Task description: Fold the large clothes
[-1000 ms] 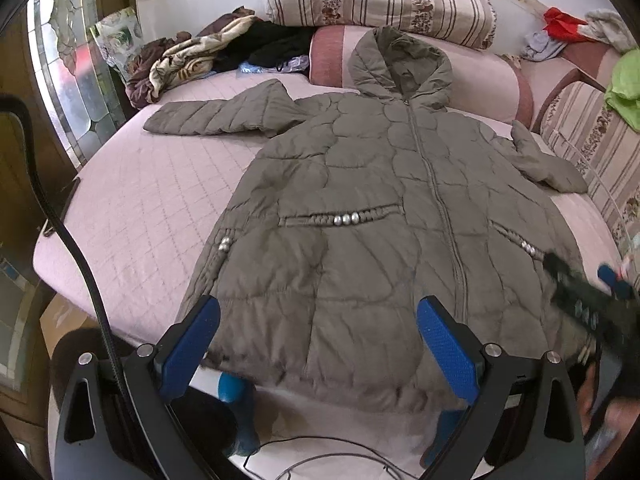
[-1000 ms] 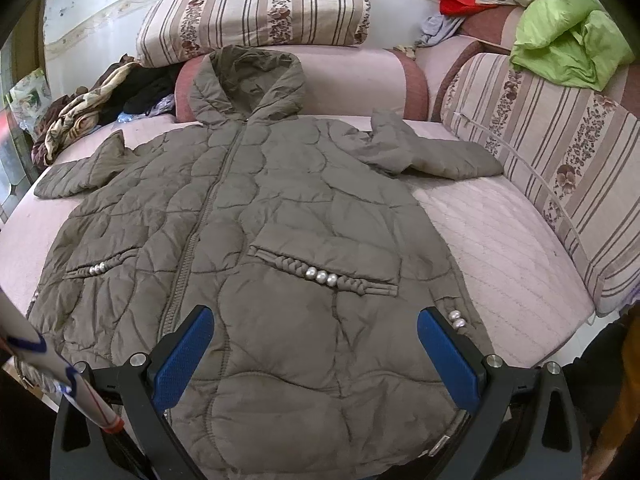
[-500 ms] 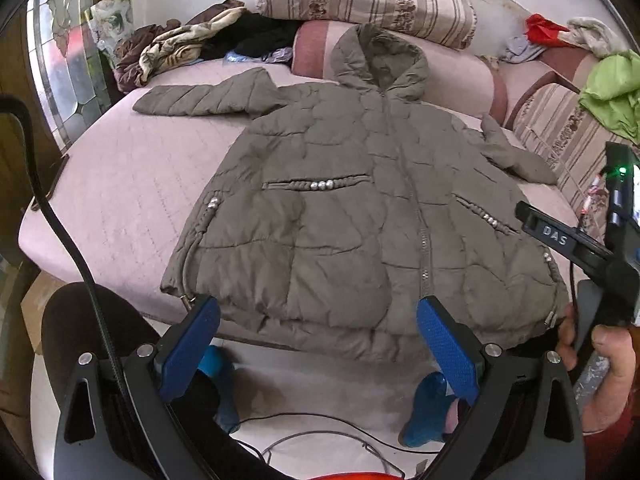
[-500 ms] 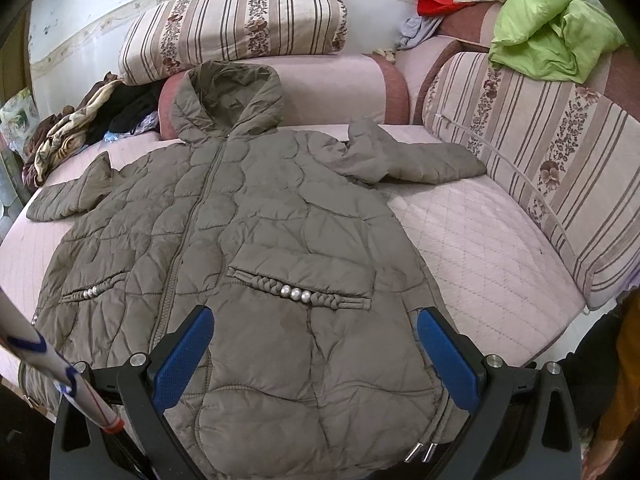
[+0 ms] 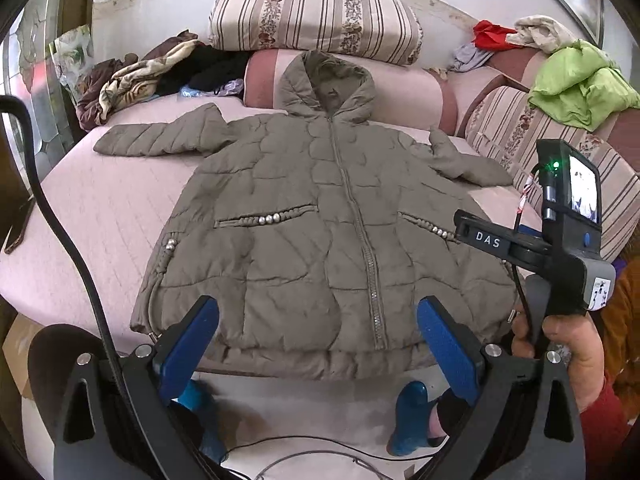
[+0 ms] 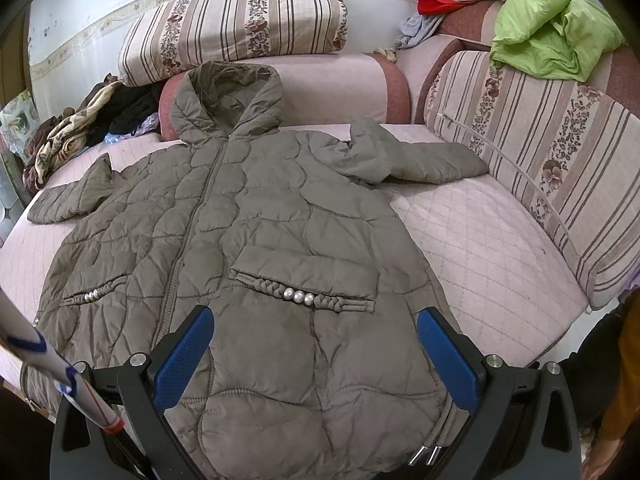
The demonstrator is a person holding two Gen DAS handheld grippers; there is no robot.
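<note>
A large olive quilted hooded jacket lies flat and zipped on the pink bed cover, hood toward the pillows and both sleeves spread out. My left gripper hangs open over the floor just short of the jacket's hem, holding nothing. My right gripper is open above the lower right part of the jacket, below the beaded pocket, and nothing sits between its blue pads. In the left wrist view the right gripper's body shows at the right, held by a hand.
Striped pillows and a pink bolster line the back. A pile of clothes sits back left, a green garment on the striped side cushions. Blue slippers and a cable are on the floor.
Both grippers have pulled back and up from the jacket; the left now sees the whole hem and the floor. The jacket has not moved. The right gripper rose higher in the left view.
</note>
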